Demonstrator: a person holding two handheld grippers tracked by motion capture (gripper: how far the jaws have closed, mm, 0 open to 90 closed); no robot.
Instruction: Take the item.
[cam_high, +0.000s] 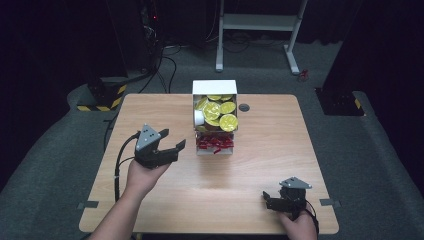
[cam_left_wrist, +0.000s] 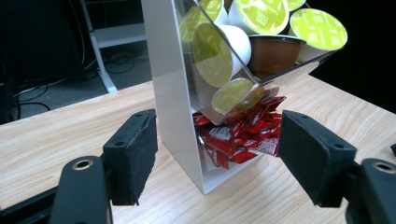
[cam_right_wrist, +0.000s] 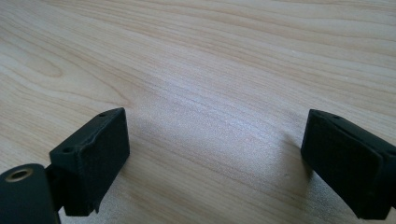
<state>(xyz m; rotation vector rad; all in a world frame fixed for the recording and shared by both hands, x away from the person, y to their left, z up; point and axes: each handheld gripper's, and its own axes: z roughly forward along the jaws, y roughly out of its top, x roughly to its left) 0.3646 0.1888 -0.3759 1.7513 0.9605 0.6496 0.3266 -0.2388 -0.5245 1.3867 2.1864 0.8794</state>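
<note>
1. The red sachets (cam_left_wrist: 243, 135) lie in the lower compartment of the white dispenser (cam_high: 215, 88), which stands near the far edge of the tabletop (cam_high: 240, 175), about midway along it; green-lidded capsules (cam_high: 218, 111) fill the compartment above.
2. My left claw (cam_high: 174, 141) hovers just beside the dispenser's left side, released, nothing between its pads; I judge I'm lining up to reach for a sachet.
3. Next I must bring it round to the dispenser's open front and close on one sachet.
4. My right claw (cam_high: 269, 199) rests released near the near right corner, holding nothing.
5. The tabletop is pale wood; around it are grey carpet, cables and a dark room.
</note>
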